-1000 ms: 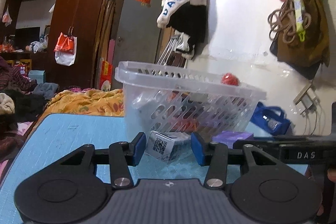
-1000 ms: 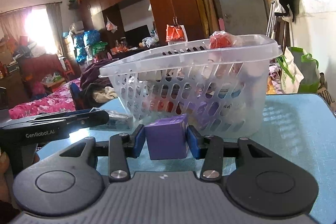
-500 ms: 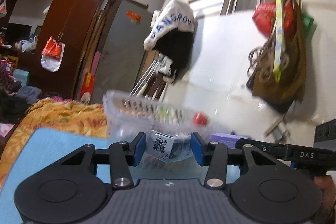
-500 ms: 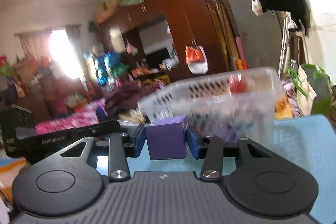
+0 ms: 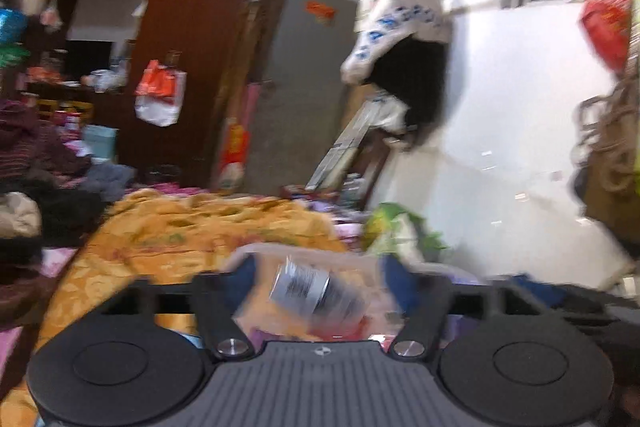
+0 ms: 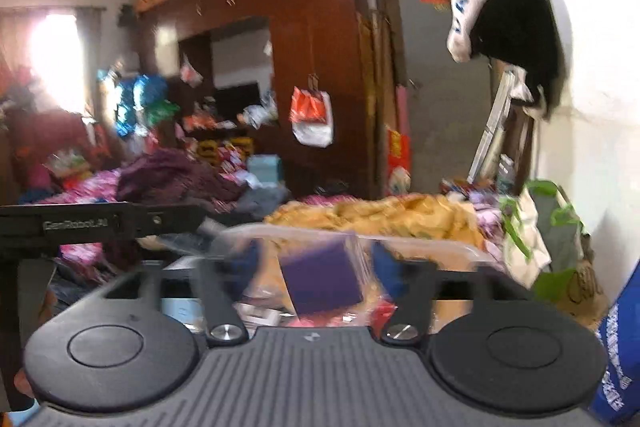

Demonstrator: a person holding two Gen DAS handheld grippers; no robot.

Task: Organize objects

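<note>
My left gripper (image 5: pixel 320 273) hovers over the clear plastic basket (image 5: pixel 256 251), its jaws opening. Between the blue pads a small clear packet with a black-and-white printed label (image 5: pixel 308 287) is blurred and tilted, touching neither pad. My right gripper (image 6: pixel 316 261) is also above the basket (image 6: pixel 432 243) with its jaws opening. A purple box (image 6: pixel 324 279) tips loose between its pads, clear of both. Several items lie in the basket below. The black body of the left gripper (image 6: pixel 100 225) shows at the left of the right wrist view.
A bed with a yellow blanket (image 5: pixel 208 223) lies behind the basket. A dark wooden wardrobe (image 6: pixel 304 67) and a grey door (image 5: pixel 296 87) stand at the back. A green-and-white bag (image 6: pixel 536 239) sits by the white wall, and clothes (image 5: pixel 404 39) hang on it.
Both grippers rose from beside the basket to above its rim. Their jaws spread apart, and the packet and the purple box came free and tilted.
</note>
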